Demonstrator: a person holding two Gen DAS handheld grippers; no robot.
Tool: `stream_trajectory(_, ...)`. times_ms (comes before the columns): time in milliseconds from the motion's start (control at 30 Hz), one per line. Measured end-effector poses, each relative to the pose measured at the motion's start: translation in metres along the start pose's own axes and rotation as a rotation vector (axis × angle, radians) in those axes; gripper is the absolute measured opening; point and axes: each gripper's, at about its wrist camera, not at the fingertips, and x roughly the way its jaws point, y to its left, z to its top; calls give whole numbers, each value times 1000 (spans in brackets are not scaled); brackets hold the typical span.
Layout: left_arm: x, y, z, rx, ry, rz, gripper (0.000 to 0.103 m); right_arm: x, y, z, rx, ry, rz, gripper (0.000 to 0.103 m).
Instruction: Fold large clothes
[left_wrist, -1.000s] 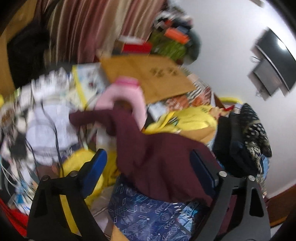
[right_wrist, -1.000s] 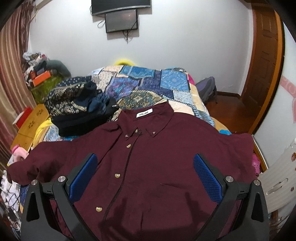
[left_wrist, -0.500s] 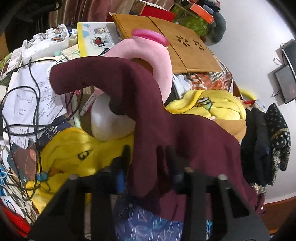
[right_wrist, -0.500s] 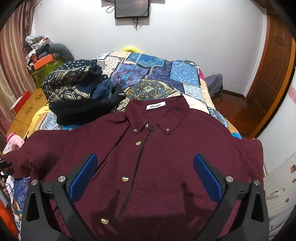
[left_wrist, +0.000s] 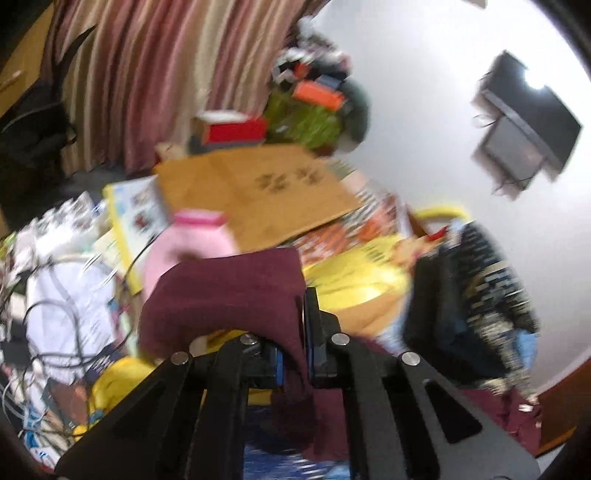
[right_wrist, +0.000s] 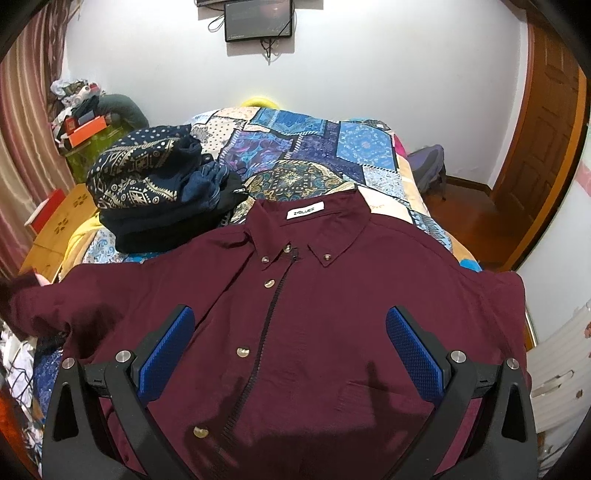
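Left claw clamps the maroon shirt's sleeve; right claw hovers open above. Next, likely fold the sleeve inward.

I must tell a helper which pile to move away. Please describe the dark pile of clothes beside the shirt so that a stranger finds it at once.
Start at the bed with the blue patchwork quilt. The dark red button-up shirt lies spread flat on it. The pile of dark folded clothes sits just beyond the shirt's left shoulder; only it is stacked high, and its top piece is navy with a gold pattern.
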Motion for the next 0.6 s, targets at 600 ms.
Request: stream_trajectory(600,-37,67,0,-167,-54,98,6,-7,-44,-13,133,-2,-11,103)
